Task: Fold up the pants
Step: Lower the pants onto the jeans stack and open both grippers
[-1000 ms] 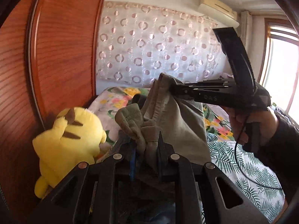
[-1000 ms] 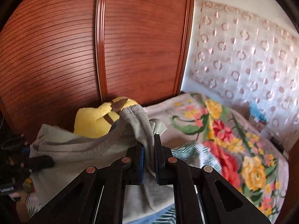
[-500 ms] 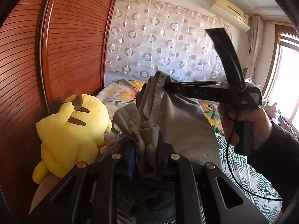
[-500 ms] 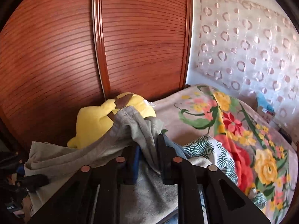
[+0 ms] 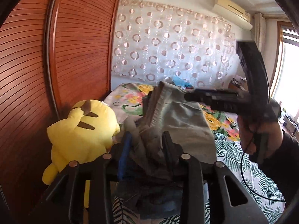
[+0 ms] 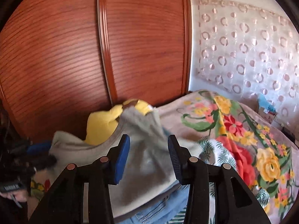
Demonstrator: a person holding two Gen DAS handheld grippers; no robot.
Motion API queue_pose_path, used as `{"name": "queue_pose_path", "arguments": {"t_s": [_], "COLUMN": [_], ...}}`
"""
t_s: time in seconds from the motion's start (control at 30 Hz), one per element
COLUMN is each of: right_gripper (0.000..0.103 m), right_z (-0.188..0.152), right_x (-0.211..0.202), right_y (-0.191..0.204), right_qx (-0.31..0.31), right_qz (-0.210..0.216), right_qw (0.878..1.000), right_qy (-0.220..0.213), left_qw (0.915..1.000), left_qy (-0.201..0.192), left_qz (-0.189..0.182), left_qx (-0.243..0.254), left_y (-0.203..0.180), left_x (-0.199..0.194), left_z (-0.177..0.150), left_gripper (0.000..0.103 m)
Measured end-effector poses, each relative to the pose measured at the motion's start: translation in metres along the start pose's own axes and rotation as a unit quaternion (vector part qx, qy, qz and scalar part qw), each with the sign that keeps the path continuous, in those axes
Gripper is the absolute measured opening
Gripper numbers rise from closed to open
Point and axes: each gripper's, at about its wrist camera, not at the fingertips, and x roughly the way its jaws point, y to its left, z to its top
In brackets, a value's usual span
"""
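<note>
— Now, going from the left of the frame, what is seen in the left wrist view?

— At lower left a yellow plush toy (image 5: 80,130) is propped against the wooden wardrobe (image 5: 56,56). Just right of it, at lower centre, the left gripper (image 5: 146,145) is clenched on a bunched edge of the pants (image 5: 179,123), which are draped from there up toward the right gripper (image 5: 188,96) at centre right, over the floral bedspread (image 5: 228,123).

— And the right gripper's own view?

— At lower left the grey fabric is stretched toward the left hand's tool. At lower centre the right gripper (image 6: 148,155) is spread wide; the pants (image 6: 142,149) lie between and below the fingers, blurred, and are not pinched. Denim (image 6: 158,209) is glimpsed underneath, with the flowered blanket (image 6: 243,130) to the right.

— Which step is judged to be in hand?

— A release on the right side, it is thought, with one end held on the left; the fold is not yet finished.

— What is called for next?

— Probably a fresh edge must be chosen and gripped by the right gripper, so that the cloth can be laid flat and doubled over.
</note>
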Motion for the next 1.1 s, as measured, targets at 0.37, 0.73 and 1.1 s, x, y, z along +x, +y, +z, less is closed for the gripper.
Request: {"name": "queue_pose_path", "arguments": {"t_s": [0.37, 0.73, 1.1], "right_gripper": [0.044, 0.044, 0.044], "right_z": [-0.003, -0.019, -0.039], "right_x": [0.01, -0.013, -0.07], "right_y": [-0.007, 0.0, 0.028], "right_qx": [0.03, 0.047, 0.054], "right_qz": [-0.013, -0.029, -0.045], "right_qw": [0.999, 0.998, 0.997], "right_qy": [0.016, 0.006, -0.029], "left_qw": [0.9995, 0.9972, 0.9969], "left_qy": [0.022, 0.066, 0.056], "left_qz": [-0.016, -0.005, -0.002], "left_qx": [0.018, 0.037, 0.056], "left_y": [-0.005, -0.011, -0.024], "left_x": [0.008, 0.027, -0.002], "left_z": [-0.004, -0.023, -0.023], "left_gripper": [0.082, 0.082, 0.082]}}
